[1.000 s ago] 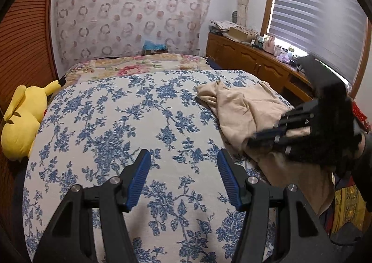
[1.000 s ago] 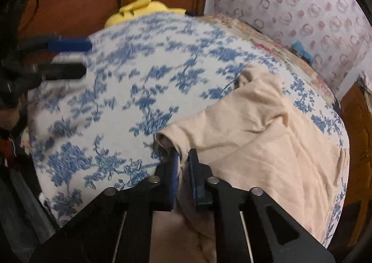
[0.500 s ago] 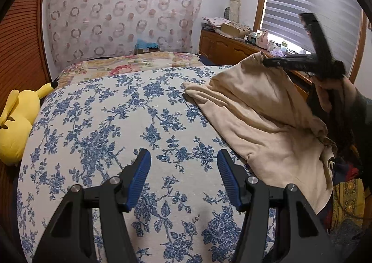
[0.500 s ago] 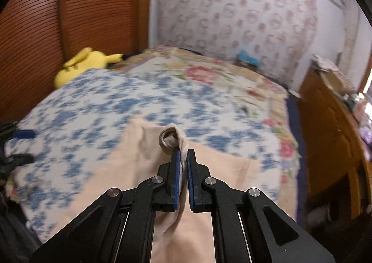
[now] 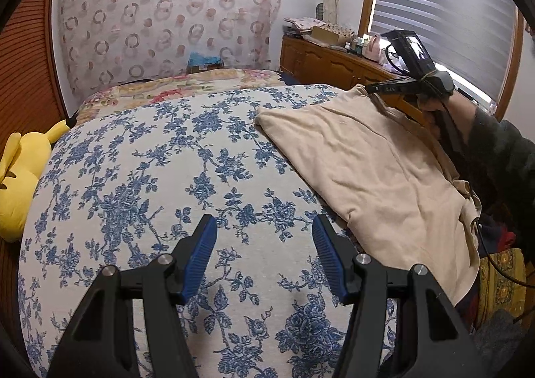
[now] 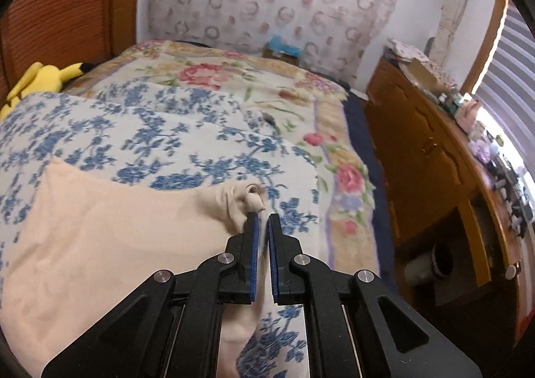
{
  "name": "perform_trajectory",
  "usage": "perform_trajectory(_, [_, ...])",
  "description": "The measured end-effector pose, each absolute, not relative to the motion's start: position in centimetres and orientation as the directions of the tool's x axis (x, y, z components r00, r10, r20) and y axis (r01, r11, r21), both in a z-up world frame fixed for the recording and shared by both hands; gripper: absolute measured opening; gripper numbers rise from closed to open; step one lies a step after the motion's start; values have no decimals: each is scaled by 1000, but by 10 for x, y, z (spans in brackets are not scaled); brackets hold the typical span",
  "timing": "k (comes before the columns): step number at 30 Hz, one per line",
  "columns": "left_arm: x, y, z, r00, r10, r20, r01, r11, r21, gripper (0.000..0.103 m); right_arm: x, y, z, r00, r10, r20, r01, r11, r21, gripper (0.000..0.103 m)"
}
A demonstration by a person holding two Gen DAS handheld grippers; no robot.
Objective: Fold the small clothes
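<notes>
On the bed [image 5: 140, 177], over a blue-floral quilt, lies the beige garment [image 5: 367, 170]. It occupies the 3 o'clock side of the left wrist view, spread mostly flat, with its lower hem hanging over the bed edge toward 4 o'clock.

Left hand-held gripper [image 5: 264, 244]: jaws spread apart, nothing between the blue pads, positioned above bare quilt at 6 o'clock of its own view. It is clear of the garment, which lies just beside it toward 2 o'clock.

Right hand-held gripper [image 6: 262, 227]: jaws pressed together on a bunched corner of the beige garment [image 6: 110, 231] (the fabric wad protrudes past the fingertips toward 12 o'clock). In the left wrist view the same right hand-held gripper [image 5: 378, 90] appears at 2 o'clock, holding the far corner of the cloth slightly raised off the quilt, with the person's hand [image 5: 434, 104] and dark sleeve [image 5: 501, 150] behind it.

Surroundings: a yellow plush toy [image 5: 20, 177] at 9 o'clock beside the bed; a wooden dresser [image 6: 434, 157] at 3 o'clock in the right wrist view; a patterned curtain [image 5: 167, 20] at 12 o'clock.
</notes>
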State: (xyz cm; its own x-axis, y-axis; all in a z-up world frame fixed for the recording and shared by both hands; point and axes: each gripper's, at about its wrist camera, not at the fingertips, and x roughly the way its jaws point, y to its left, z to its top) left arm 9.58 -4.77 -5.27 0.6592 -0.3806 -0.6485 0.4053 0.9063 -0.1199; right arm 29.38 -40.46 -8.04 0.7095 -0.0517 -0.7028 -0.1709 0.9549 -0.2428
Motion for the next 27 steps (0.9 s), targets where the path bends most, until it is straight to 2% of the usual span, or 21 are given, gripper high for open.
perform_trajectory(3, [95, -51, -52, 657, -383, -649, 412, 904, -116, 59, 292, -418, -79, 699, -66, -712, -133, 967, -219, 19])
perform_trajectory(7, [93, -56, -51, 656, -389, -647, 421, 900, -114, 59, 269, -433, -66, 706, 5, -708, -152, 978, -144, 23])
perform_trajectory(12, [91, -62, -50, 653, -397, -645, 434, 894, -111, 59, 214, -439, -44, 732, 95, -674, -209, 974, -90, 42])
perform_trajectory(18, [89, -72, -48, 645, -409, -646, 455, 884, -105, 59, 147, -433, -35, 736, 153, -660, -266, 961, -74, 43])
perform_trajectory(27, [76, -100, -56, 597, -450, -665, 520, 847, -106, 59, 62, -410, -76, 663, 220, -716, -319, 948, -3, 43])
